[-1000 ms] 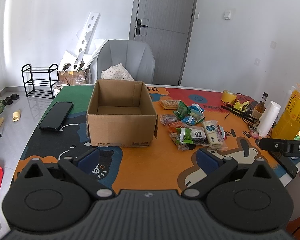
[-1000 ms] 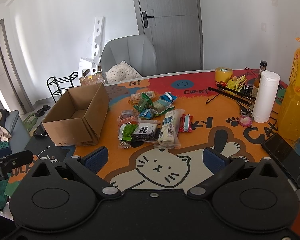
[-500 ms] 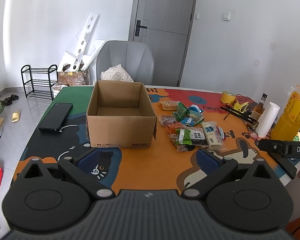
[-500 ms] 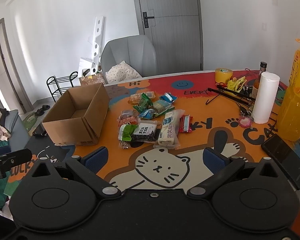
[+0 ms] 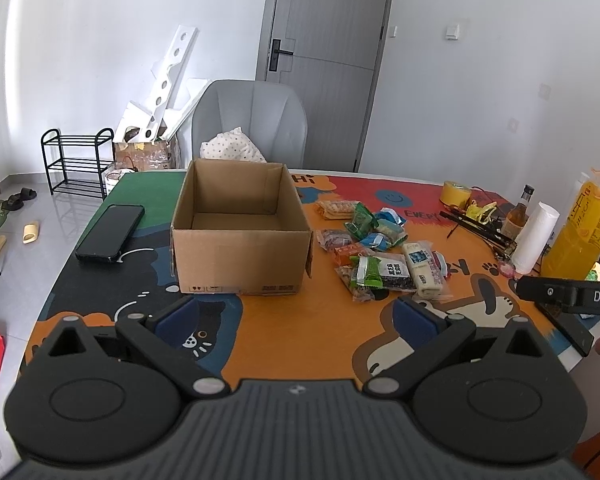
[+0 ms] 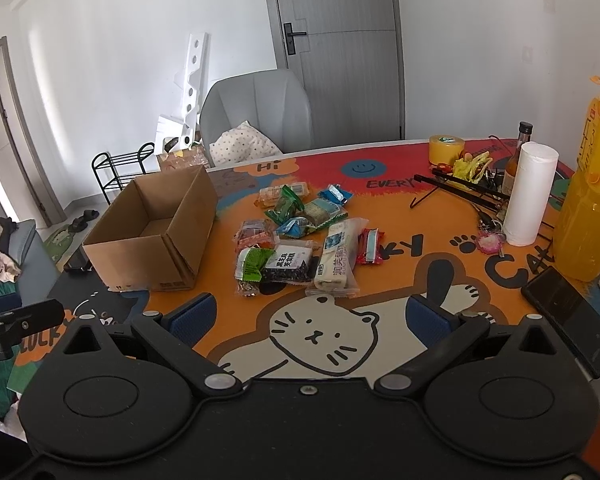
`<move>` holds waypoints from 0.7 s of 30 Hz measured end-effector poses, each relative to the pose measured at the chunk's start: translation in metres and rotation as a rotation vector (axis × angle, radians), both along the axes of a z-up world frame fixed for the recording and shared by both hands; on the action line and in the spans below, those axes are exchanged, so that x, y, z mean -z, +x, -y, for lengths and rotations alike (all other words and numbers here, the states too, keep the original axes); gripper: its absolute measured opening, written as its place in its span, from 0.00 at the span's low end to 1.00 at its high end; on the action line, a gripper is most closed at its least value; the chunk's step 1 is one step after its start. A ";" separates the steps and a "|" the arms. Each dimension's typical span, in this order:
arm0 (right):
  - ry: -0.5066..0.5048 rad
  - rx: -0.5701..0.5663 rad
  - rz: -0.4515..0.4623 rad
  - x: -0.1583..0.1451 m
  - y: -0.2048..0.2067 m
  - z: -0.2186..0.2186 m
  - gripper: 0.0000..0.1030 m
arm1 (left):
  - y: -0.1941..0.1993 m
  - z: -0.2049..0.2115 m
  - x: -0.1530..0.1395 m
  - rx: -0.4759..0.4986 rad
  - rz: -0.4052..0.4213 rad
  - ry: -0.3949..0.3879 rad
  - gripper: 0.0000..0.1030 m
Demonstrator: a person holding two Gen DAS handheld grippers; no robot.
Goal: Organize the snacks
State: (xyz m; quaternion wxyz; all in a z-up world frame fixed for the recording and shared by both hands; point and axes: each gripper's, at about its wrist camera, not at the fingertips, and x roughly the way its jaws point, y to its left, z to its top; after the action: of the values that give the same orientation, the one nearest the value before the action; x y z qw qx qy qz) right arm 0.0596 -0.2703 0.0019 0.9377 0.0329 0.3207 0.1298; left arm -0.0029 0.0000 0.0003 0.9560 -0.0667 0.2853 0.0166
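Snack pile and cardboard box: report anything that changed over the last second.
Nothing visibly changed. The snack pile lies loose on the table beside the empty cardboard box. The left claw and right claw are open and empty, held back at the near edge. Only a faint camera drift in the left wrist view.

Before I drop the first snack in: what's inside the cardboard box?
The cardboard box shows only bare floor and inner walls, with no snacks visible. Its near wall hides the floor's front strip in both views.
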 end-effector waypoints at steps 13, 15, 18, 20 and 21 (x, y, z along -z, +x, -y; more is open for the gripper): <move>-0.003 0.000 -0.008 0.002 0.002 -0.002 1.00 | 0.004 0.001 0.002 0.006 0.000 -0.010 1.00; -0.010 0.006 -0.013 0.004 0.004 -0.004 1.00 | 0.005 0.001 0.003 0.003 0.001 -0.015 1.00; -0.034 0.007 -0.011 0.007 0.007 -0.010 1.00 | 0.010 -0.001 0.007 -0.002 -0.003 -0.036 1.00; -0.039 -0.004 -0.013 0.009 0.009 -0.012 1.00 | 0.015 -0.002 0.010 -0.007 -0.005 -0.048 1.00; -0.042 -0.006 -0.017 0.011 0.010 -0.014 1.00 | 0.018 -0.002 0.011 -0.012 -0.006 -0.051 1.00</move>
State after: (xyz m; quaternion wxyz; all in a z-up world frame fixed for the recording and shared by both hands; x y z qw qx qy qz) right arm 0.0696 -0.2563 -0.0092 0.9350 0.0133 0.3312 0.1258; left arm 0.0147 0.0021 -0.0110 0.9530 -0.0927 0.2879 0.0155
